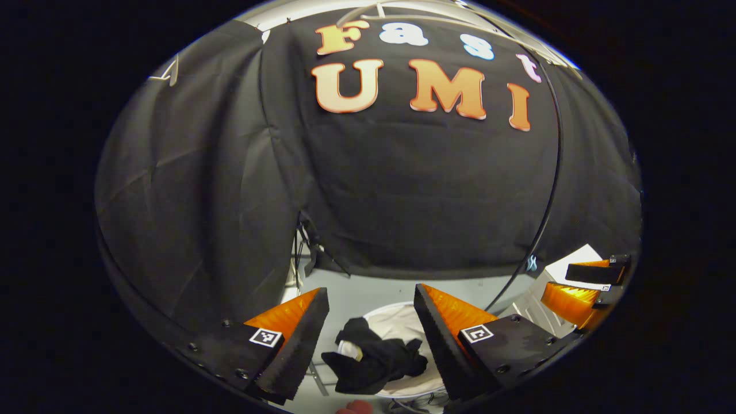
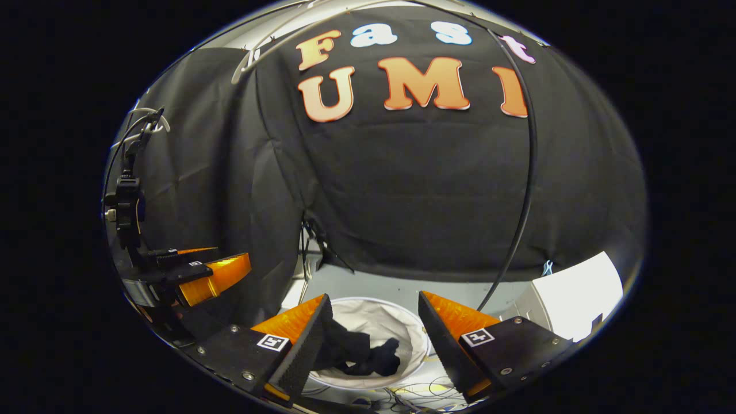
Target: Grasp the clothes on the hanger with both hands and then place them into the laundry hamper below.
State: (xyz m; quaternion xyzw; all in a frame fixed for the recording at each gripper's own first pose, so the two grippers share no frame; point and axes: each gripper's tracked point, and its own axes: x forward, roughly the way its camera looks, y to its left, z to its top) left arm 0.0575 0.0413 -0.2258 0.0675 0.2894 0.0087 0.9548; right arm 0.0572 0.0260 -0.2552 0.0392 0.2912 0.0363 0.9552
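Observation:
A crumpled black garment [image 1: 376, 359] lies inside the round white laundry hamper [image 1: 402, 319] on the floor below. In the right gripper view the same black clothes [image 2: 359, 352] rest in the hamper [image 2: 402, 328]. My left gripper [image 1: 371, 339] hangs open above the hamper with nothing between its fingers. My right gripper [image 2: 372, 342] is also open and empty, above the hamper. The right gripper [image 1: 583, 287] shows at the right edge of the left gripper view. The left gripper [image 2: 198, 273] appears at the left in the right gripper view.
A white box-like object [image 2: 575, 299] stands on the floor to the right of the hamper. A thin black cable [image 2: 526, 172] curves down the booth wall. Loose wires [image 2: 414, 394] lie on the floor in front of the hamper. A stand's legs [image 1: 305, 253] are behind it.

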